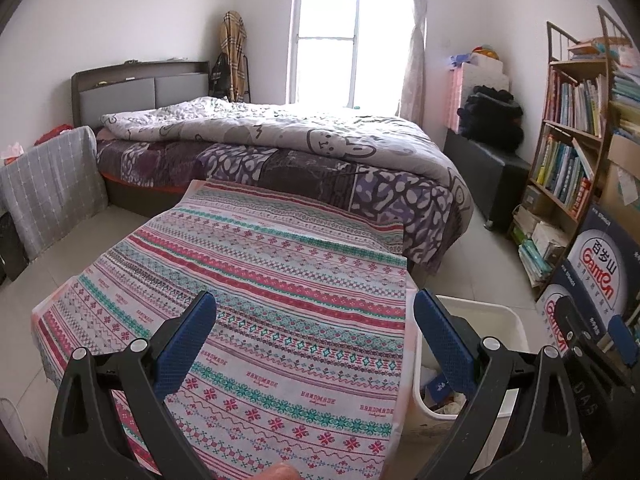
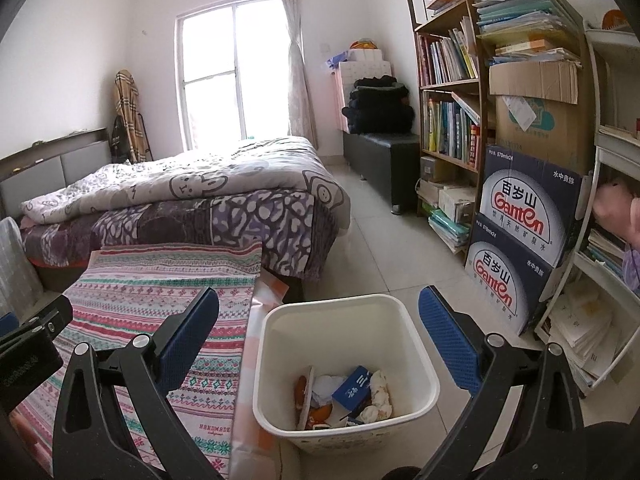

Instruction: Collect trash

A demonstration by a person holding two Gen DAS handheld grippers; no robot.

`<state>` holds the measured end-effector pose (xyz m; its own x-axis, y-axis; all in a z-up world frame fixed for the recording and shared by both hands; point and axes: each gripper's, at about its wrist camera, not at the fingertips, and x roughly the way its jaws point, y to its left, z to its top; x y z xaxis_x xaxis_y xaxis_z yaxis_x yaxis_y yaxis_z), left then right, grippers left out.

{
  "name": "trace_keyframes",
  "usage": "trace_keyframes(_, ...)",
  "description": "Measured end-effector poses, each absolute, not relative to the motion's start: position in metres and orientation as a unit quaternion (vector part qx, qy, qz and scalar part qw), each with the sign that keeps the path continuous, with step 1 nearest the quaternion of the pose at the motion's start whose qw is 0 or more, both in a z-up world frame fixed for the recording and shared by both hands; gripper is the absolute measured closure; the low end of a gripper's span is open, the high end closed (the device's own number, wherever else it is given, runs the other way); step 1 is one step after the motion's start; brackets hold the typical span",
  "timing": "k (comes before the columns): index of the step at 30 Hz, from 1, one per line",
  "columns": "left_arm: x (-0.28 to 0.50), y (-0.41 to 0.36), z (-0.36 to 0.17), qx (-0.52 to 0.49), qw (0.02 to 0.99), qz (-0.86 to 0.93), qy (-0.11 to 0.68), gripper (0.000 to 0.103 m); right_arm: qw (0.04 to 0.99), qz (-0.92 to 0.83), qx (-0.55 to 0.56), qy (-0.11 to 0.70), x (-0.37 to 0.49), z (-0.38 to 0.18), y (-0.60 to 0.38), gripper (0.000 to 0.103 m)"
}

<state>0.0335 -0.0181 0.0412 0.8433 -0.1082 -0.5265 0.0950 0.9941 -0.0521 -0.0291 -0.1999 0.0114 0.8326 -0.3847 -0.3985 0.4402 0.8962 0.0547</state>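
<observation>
Right wrist view: the right gripper (image 2: 318,334) is held above a cream plastic waste bin (image 2: 416,364) standing on the tiled floor (image 2: 380,248). Its two blue-padded jaws are spread wide apart and nothing lies between them. The bin sits at 6 o'clock in this view, just beside the edge of a table covered by a striped patterned cloth (image 2: 160,292), which lies at 8 o'clock. Inside the bin rests the collected trash (image 2: 344,396): a blue carton, crumpled white paper and orange wrappers, all lying at the bottom. At 2 o'clock two stacked blue water cartons (image 2: 524,216) lean beside a wooden bookshelf (image 2: 448,92). A bed (image 2: 200,200) with a printed quilt occupies 10 o'clock, under a bright window (image 2: 228,68).

Left wrist view: the left gripper (image 1: 316,338) hovers over the same cloth (image 1: 260,280), with its jaws likewise spread wide and holding nothing. The cloth surface within view carries no objects. The bin (image 1: 512,320) appears at 4 o'clock, partly hidden behind the right-hand finger, with scraps visible inside. Part of the other gripper's black body shows at the 4 o'clock edge. The bed (image 1: 280,148) fills 12 o'clock, the bookshelf (image 1: 572,128) stands at 2 o'clock, and a grey checked covered item (image 1: 48,176) stands at 9 o'clock.
</observation>
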Motion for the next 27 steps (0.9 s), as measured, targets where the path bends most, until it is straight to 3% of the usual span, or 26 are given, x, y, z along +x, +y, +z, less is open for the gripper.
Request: trace_keyframes(27,0.0352,-0.0138,0.0361,-0.017,0.958,-0.055,0.280,0.007,0.955,-0.209,0.070,0.200,-0.0276,0.0103,-0.1982,0.007)
